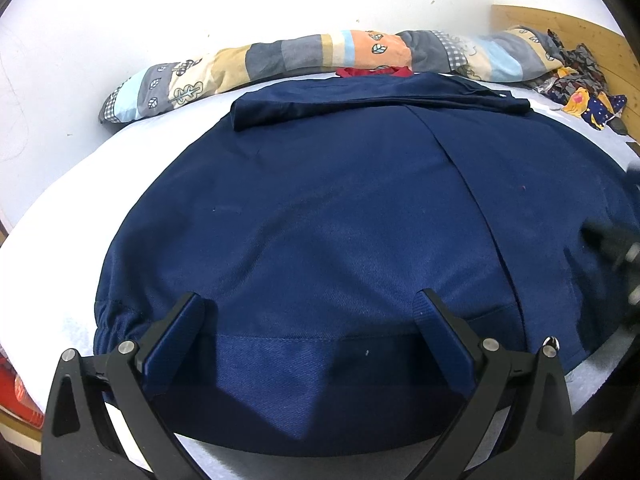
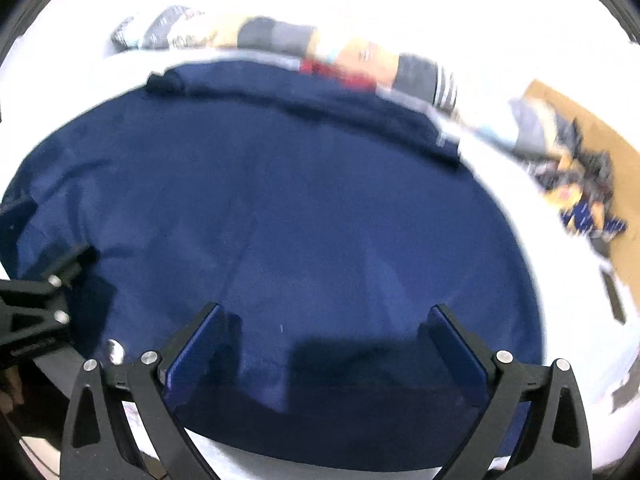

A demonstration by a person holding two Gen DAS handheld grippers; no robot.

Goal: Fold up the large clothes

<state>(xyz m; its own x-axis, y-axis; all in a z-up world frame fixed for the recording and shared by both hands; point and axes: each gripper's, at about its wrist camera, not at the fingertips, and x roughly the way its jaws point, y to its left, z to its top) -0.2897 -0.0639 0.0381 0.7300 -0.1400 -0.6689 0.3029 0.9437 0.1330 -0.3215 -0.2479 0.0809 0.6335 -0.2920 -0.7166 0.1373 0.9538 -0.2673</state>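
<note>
While the navy garment [image 1: 320,208] lies spread flat on the white bed [image 1: 80,168], with its sleeves already laid across the far end beneath the patchwork pillow [image 1: 280,60], both tools hover over the near hem; the step in hand appears to be taking up that hem for the lengthwise fold. Left gripper [image 1: 314,300]: fingers spread wide, straddling the stitched hem band on the near left, holding nothing; whether the tips touch the cloth cannot be told. Right gripper [image 2: 328,312]: likewise spread wide and empty, poised over the near right part of the hem; its view is blurred, so fine detail is lost. Both tools point toward the far end at a shallow downward tilt, side by side, the left one showing at the left edge of the right view. A heap of patterned cloth [image 1: 580,92] sits at the far right by the wooden board [image 1: 560,28]. Next, each would probably need to lower and pinch the hem before carrying it far.
</note>
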